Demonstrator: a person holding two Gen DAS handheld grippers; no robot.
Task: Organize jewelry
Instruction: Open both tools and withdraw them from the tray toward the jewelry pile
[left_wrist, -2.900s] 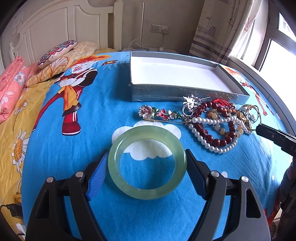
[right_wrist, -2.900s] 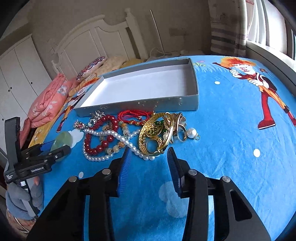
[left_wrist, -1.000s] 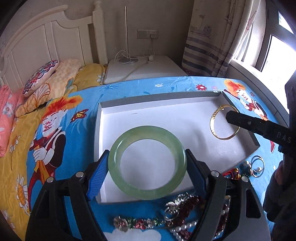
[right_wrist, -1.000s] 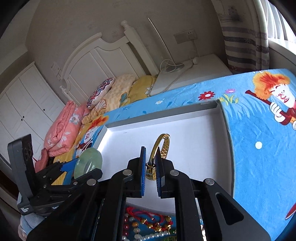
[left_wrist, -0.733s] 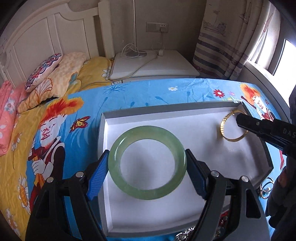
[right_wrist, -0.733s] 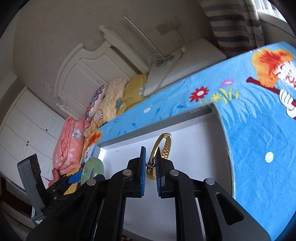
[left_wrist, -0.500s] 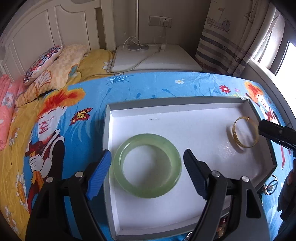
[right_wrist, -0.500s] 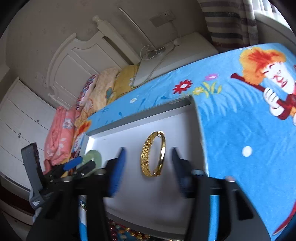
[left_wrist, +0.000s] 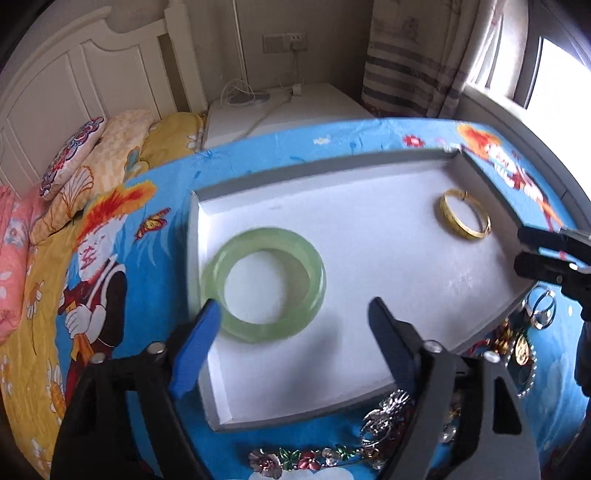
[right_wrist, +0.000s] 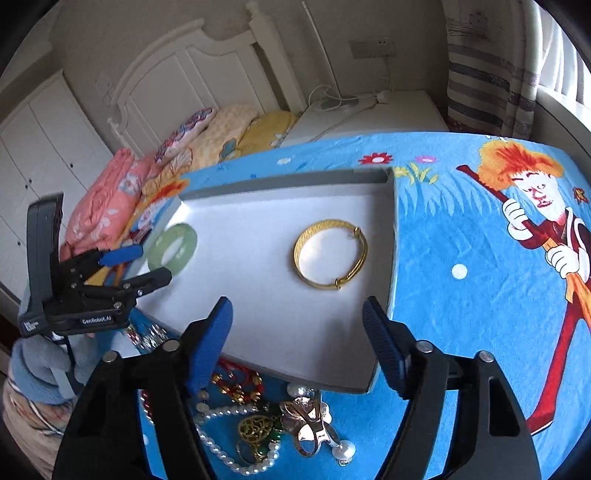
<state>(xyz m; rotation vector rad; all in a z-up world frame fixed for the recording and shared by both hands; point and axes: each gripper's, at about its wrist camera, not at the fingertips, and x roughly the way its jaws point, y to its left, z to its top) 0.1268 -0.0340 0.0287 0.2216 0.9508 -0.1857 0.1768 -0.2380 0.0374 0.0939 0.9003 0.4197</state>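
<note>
Jaws apart above white tray floor

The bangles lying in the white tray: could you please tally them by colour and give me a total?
Green: 1, the jade bangle near the left wall of the tray.
Gold: 1, the gold bangle near the right wall.
Total: 2. Both lie flat and apart, and neither is gripped.

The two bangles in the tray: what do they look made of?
Green bangle: translucent, glossy pale green, thick smooth band; looks like jade or glass, cannot tell which. Gold bangle: shiny yellow metal, thin band with a textured face; gold or gold-plated. Both lie on the tray floor.
</note>
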